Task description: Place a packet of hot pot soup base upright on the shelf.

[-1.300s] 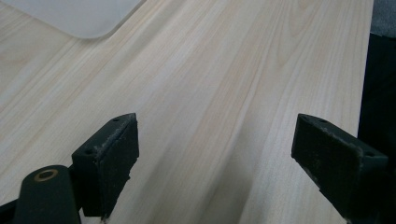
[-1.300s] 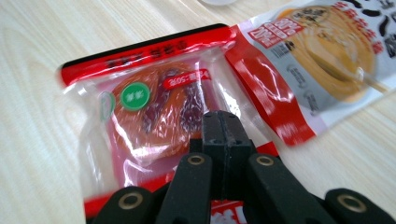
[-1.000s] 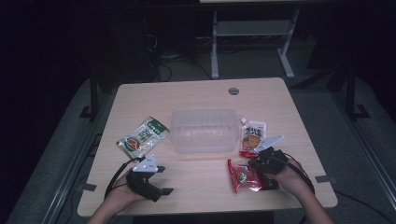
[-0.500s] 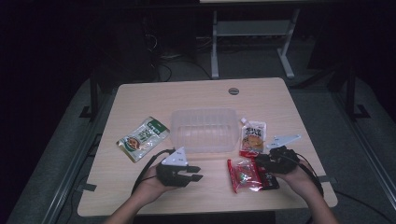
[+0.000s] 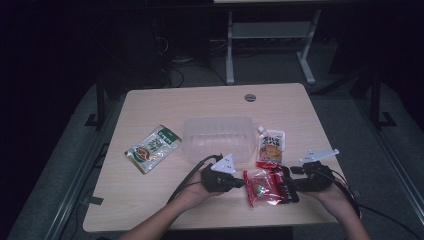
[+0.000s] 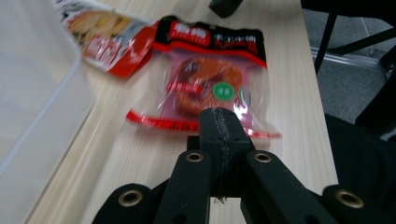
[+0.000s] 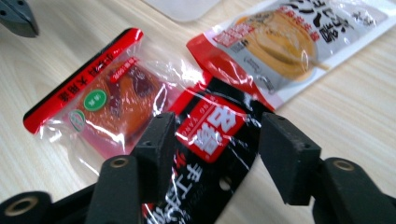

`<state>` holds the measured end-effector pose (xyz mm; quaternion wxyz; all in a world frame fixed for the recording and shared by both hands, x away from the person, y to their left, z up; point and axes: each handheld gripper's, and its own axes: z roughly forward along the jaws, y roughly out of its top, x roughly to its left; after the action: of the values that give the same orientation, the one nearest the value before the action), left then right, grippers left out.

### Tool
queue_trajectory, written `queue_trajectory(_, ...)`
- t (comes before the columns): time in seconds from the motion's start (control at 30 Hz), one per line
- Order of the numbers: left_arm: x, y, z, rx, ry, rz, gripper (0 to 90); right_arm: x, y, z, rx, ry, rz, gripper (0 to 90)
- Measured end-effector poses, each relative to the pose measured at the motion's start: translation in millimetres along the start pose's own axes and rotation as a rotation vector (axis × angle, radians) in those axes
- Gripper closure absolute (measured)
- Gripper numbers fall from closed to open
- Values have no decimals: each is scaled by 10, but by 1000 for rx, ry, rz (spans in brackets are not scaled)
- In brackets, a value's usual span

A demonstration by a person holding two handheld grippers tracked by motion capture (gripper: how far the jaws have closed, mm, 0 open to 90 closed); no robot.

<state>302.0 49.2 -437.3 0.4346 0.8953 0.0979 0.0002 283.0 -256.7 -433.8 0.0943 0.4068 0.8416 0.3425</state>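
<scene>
The red-and-clear plastic snack packet (image 5: 265,186) lies flat on the wooden desk (image 5: 150,200), long axis running between the two hands. The right hand-held gripper (image 7: 212,140), jaws just opening, straddles its black end without pinching. The left hand-held gripper (image 6: 219,123), just closed empty, points at its near edge.

Both grippers black: left gripper (image 5: 239,183) and right gripper (image 5: 291,191) each carry a grey triangular top plate, trailing black cable, matte block jaws, brass-ringed pivot holes; forearms bare.
</scene>
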Motion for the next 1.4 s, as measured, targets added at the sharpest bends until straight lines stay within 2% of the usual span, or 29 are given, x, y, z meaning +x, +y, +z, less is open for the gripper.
queue_trajectory(0.3, 64, 3, 228, 13, 4, -1, 896, -29, -32, -37, -17, -7, 12, 381)
queue_trajectory(0.5, 91, -46, 264, 37, 6, -2, 896, -24, -50, -58, -16, -1, 22, 328)
queue_trajectory(0.57, 93, -72, 277, 43, 4, -6, 896, -8, -62, -78, -15, 6, 43, 318)
queue_trajectory(0.63, 95, -94, 293, 46, 1, -2, 896, -14, -77, -82, -17, 10, 32, 306)
queue_trajectory(0.77, 92, -102, 314, 62, 4, 14, 896, -14, -84, -57, -4, 26, 53, 274)
queue_trajectory(0.87, 91, -124, 339, 77, 7, 16, 896, -23, -92, -42, 1, 36, 50, 256)
queue_trajectory(1.0, 97, -138, 347, 74, 2, 7, 896, -34, -93, -47, -9, 50, 56, 243)
queue_trajectory(1.1, 95, -147, 355, 79, 0, 5, 896, -34, -90, -32, -24, 73, 57, 239)
queue_trajectory(1.4, 104, -154, 354, 79, -7, -1, 898, -80, -117, 90, -18, 176, 126, 243)
